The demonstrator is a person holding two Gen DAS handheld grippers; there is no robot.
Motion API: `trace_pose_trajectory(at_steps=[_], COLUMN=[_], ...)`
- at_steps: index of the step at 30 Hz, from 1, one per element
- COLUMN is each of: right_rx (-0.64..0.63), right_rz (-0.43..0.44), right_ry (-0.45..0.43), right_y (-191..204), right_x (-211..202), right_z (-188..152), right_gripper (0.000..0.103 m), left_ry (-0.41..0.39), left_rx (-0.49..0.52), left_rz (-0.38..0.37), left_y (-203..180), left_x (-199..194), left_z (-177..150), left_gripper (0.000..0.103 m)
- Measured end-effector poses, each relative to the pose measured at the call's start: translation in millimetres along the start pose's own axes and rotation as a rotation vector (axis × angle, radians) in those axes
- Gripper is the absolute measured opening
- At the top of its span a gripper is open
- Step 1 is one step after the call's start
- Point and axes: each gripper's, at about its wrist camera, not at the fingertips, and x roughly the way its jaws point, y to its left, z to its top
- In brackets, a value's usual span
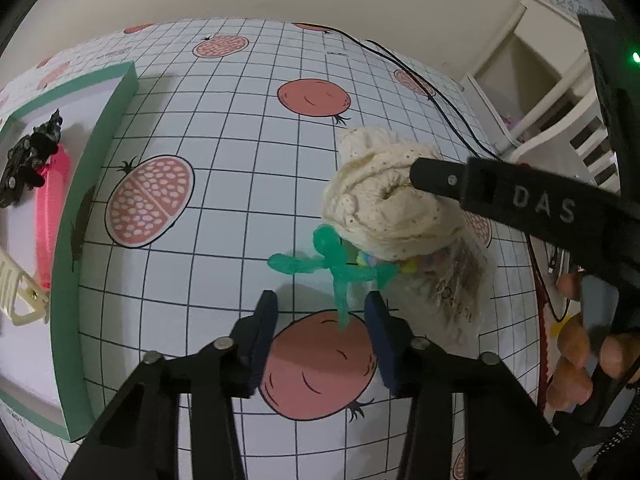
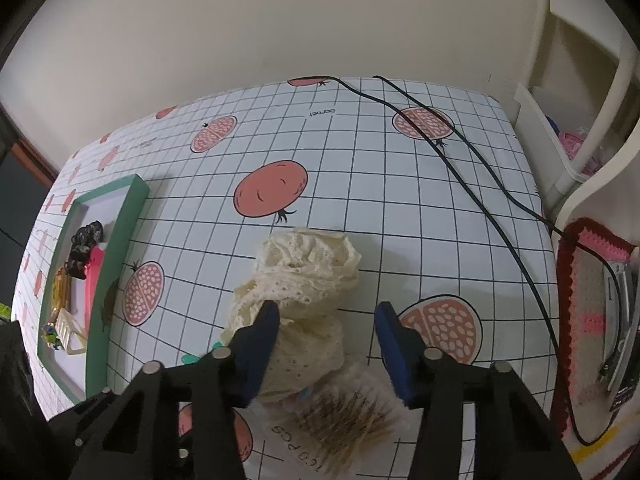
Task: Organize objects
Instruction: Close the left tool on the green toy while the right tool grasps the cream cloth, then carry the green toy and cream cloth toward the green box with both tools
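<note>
two hand-held grippers work the pile beside the green tray point(image 1: 96, 216)

left hand-held gripper point(image 1: 320, 312), jaws apart, straddles the green stretchy figure point(image 1: 340, 268) to lift it; right hand-held gripper point(image 2: 326, 320), also apart, brackets the cream lace cloth point(image 2: 308, 276) on the table point(image 2: 360, 152).

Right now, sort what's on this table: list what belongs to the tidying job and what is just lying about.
Job:
- green box, already holding a black hair clip, pink item and cream comb
- green stretchy figure between the left tongs
- cream lace cloth by the right tongs
- clear packet

Lying about:
- black cables
- crocheted mat
- white shelf unit
</note>
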Motion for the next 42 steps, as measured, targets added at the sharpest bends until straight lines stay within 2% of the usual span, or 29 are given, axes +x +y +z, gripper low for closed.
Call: trace_pose_trajectory(at_steps=[3,5,10,14,16,17,18,20,30,42], right_rx=[0.003,0.006,0.019,0.023,0.022,0.023,0.027,0.034,0.037,0.023], right_rz=[0.000,0.007,0.023,0.041,0.049,0.054,0.059,0.067,0.105,0.116], right_ry=[-0.004,-0.005,-0.004,-0.011,-0.009,-0.011,-0.014,-0.025,-0.110,-0.254], right_y=[1,1,0,0,0,1,0,-2,-2,1], right_x=[1,3,9,10,11,12,11,9,-22,-76], right_z=[0,0,-1,-1,-1,-2,-2,-1,9,23], right_gripper=[0.043,0.041,0.037,0.020,0.013,0.011,0.009,0.007,0.005,0.005], left_ry=[-0.002,-0.003,-0.014,-0.016,-0.015,-0.011,-0.009,0.000,-0.022,-0.068], left_rx=[0.001,0.003,0.018,0.022,0.022,0.022,0.021,0.023,0.028,0.024], left_rz=[0.000,-0.001,0.000,0.000,0.002,0.002,-0.003,-0.020,-0.056,-0.087], left_y=[-2,-4,-5,-5,-5,-5,-5,-6,-6,-3], left_x=[0,0,2,1,1,2,3,4,-3,-21], left_z=[-2,-3,-2,-2,-2,-2,-2,-3,1,11], left_gripper=[0.034,0.032,0.032,0.031,0.024,0.016,0.013,0.007,0.006,0.006])
